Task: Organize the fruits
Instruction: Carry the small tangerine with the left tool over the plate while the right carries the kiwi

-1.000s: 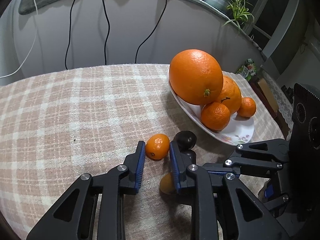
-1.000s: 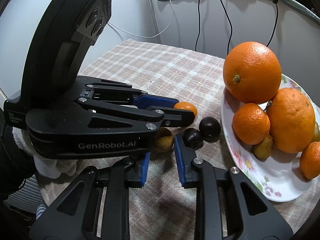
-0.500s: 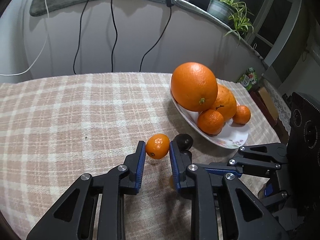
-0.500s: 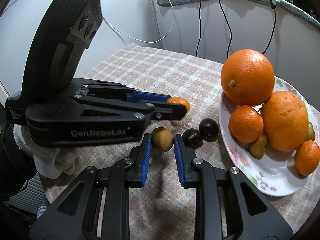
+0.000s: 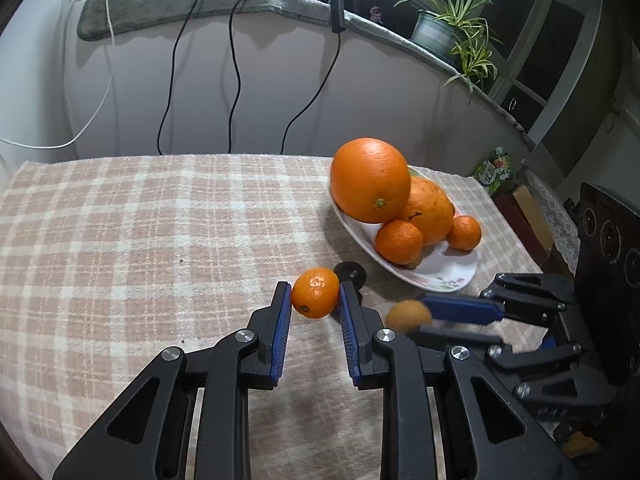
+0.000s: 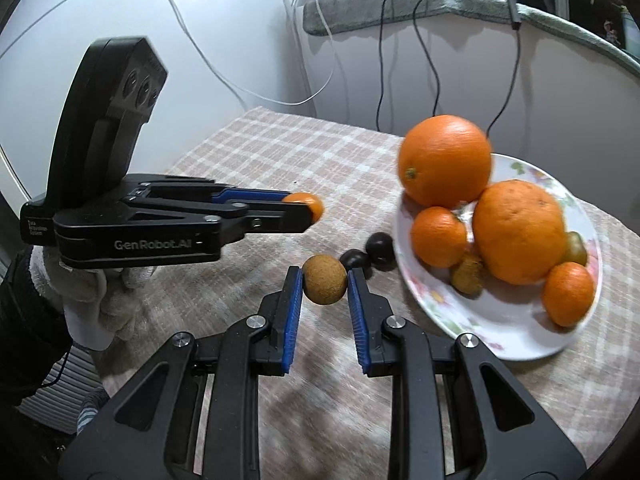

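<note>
plate (image 6: 516, 336) motion-blurred, dark fruit (image 5: 354, 271) half hidden

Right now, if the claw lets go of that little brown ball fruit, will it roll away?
Probably yes. The brown fruit looks nearly round, so on the checked cloth it would likely roll a bit, though the soft weave may slow it. It seems small and light, pinched only at its sides by the right claw, so a loose grip might drop it.

Left of the plate (image 5: 436, 276) the checked cloth (image 5: 140, 240) lay bare; two dark fruits (image 6: 372, 250) blocked its near rim.
</note>
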Demonstrator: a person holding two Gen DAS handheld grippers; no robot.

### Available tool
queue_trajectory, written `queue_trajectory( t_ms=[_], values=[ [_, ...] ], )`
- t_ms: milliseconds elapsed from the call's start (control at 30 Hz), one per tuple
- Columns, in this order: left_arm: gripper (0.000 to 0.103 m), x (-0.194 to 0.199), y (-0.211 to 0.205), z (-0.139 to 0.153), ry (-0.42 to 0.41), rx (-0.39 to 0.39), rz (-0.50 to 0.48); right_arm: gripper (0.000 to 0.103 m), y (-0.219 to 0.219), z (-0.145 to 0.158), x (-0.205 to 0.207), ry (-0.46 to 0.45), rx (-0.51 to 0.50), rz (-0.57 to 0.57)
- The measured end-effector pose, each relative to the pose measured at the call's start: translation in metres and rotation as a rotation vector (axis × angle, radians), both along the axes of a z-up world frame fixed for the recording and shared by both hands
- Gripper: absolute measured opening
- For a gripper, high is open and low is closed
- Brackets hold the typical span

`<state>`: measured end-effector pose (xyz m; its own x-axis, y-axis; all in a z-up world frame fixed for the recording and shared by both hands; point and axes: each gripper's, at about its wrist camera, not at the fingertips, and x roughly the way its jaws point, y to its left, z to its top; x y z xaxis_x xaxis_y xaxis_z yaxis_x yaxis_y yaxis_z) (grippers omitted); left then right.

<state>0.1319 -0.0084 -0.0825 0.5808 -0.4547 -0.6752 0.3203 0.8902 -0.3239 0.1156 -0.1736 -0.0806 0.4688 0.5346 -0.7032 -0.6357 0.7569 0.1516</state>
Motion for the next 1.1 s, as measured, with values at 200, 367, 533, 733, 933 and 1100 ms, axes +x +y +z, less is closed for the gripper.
queue_trajectory(
  t_ms=[200,367,533,733,933,1100],
  values=[
    [0.022,-0.004,-0.019,0.007,-0.015,0.0,-0.023,0.024,-0.03,0.013,-0.002,-0.022,0.022,-0.046],
    [0.022,-0.006,-0.038,0.012,-0.028,-0.004,-0.046,0.024,-0.056,0.023,-0.002,-0.041,0.032,-0.088],
    [0.022,-0.005,-0.055,0.015,-0.035,-0.003,-0.065,0.024,-0.079,0.028,0.005,-0.053,0.041,-0.128],
    [0.022,-0.002,-0.076,0.018,-0.046,0.014,-0.084,0.024,-0.102,0.033,0.014,-0.063,0.048,-0.164],
    [0.022,-0.002,-0.097,0.021,-0.069,0.046,-0.094,0.024,-0.117,0.034,0.025,-0.067,0.055,-0.191],
    [0.022,0.002,-0.112,0.022,-0.076,0.065,-0.104,0.024,-0.127,0.033,0.035,-0.066,0.061,-0.21]
  ],
)
